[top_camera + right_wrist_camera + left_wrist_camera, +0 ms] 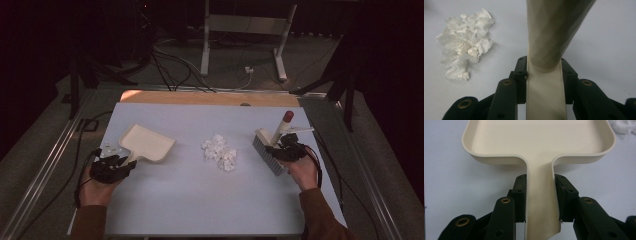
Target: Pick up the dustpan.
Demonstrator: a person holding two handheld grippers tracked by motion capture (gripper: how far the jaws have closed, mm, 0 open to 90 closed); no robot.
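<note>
A: Checking left gripper. Pinching the dustpan by its handle, jaws pressed against both flat sides; pan body lying straight ahead of the jaw tips, open mouth facing away toward the paper.

B: Checking right gripper. Clamping the brush at the pale lower part of its handle, between the jaws; red-tipped handle end rising beyond them, bristles resting on the white table.

A: Locating the crumpled paper scraps. Lying ahead and to the left of the right jaws; in the high view, sitting between the two tools, apart from both.

B: Judging the step: both tools gripped, sweeping likely about to begin, no scrap in the pan yet.

A: Anticipating the next move: probably bringing the pan lip flat beside the pile, then drawing the bristles across from the far side. Keeping both grips firm.

B: Looking for brands, labels, writing. Finding nothing legible on pan, brush or table.
</note>
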